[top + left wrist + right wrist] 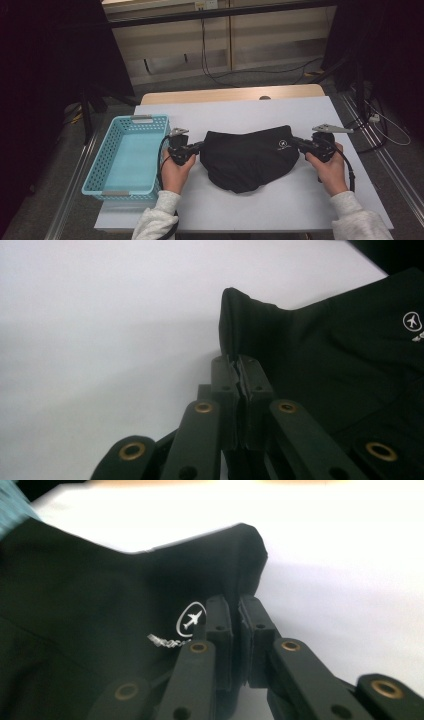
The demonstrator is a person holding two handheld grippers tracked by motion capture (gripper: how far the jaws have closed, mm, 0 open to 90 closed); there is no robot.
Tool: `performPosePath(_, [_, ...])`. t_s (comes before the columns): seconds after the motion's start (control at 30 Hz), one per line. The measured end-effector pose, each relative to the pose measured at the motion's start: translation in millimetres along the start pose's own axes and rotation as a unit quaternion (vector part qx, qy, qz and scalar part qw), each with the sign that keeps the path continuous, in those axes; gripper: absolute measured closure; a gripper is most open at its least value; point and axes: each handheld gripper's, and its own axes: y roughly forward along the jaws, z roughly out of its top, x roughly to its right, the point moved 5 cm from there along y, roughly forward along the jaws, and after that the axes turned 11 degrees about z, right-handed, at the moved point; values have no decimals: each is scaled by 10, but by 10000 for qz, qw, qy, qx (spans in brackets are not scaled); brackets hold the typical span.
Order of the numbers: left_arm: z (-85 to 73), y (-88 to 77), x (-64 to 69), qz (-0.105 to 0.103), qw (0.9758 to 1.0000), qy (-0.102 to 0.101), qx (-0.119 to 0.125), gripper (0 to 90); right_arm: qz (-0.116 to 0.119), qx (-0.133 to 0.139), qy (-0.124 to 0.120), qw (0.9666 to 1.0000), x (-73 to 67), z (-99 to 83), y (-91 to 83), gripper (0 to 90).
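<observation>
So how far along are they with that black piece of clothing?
Early on. Both ends are already pinched: the left gripper and right gripper have their jaws shut on the black garment, which lies bunched on the white table. The blue basket beside it holds nothing yet.

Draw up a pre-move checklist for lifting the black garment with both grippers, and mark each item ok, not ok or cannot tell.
1. Left gripper shut on the black garment's left corner: ok.
2. Right gripper shut on the right corner, beside the white plane logo: ok.
3. Grips at opposite ends of the garment: ok.
4. Garment spread flat: not ok, it lies bunched in the middle.
5. Blue basket open and beside the garment: ok.
6. How much cloth each grip holds: cannot tell.
</observation>
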Motion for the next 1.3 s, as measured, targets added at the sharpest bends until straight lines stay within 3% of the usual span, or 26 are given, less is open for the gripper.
performPosePath(0.27, [216, -226, 50, -180, 9985, -47, 516, 870, 238, 422, -332, 9983, -156, 205, -194, 848])
performPosePath(0.37, [238, -275, 49, -180, 9981, -40, 591, 870, 276, 502, -410, 9975, -213, 235, -242, 849])
performPosePath(0.5, [193, -245, 47, -124, 9986, 15, 508, 870, 231, 463, -498, 9974, -225, 211, -230, 848])
performPosePath(0.67, [104, -147, 27, 2, 9995, 75, 302, 871, -24, 124, -400, 9991, -156, 91, -109, 844])
performPosePath(0.77, [44, -76, -9, 144, 9997, 127, 162, 871, -220, -291, -331, 9988, -70, -37, 78, 820])
performPosePath(0.9, [3, -20, -67, 301, 9994, 157, 38, 871, -382, -424, -342, 9978, -1, -78, 179, 748])
performPosePath(0.93, [-1, -11, -81, 324, 9994, 142, 28, 871, -346, -448, -369, 9977, 12, -87, 203, 691])
performPosePath(1.0, [-14, 1, -109, 414, 9990, 164, -47, 871, -506, -401, -365, 9972, 53, -72, 173, 656])
performPosePath(1.1, [-32, 20, -132, 444, 9989, 161, -78, 870, -502, -133, -1, 9987, 117, 0, 66, 636])
performPosePath(1.17, [-36, 23, -129, 446, 9988, 161, -113, 870, -458, -285, 95, 9985, 139, -39, 74, 634])
performPosePath(1.23, [-31, 16, -128, 449, 9988, 174, -103, 870, -403, -609, 137, 9972, 136, -115, 144, 617])
performPosePath(1.3, [-28, 11, -123, 462, 9988, 163, -100, 870, -504, -809, 116, 9954, 124, -173, 204, 608])
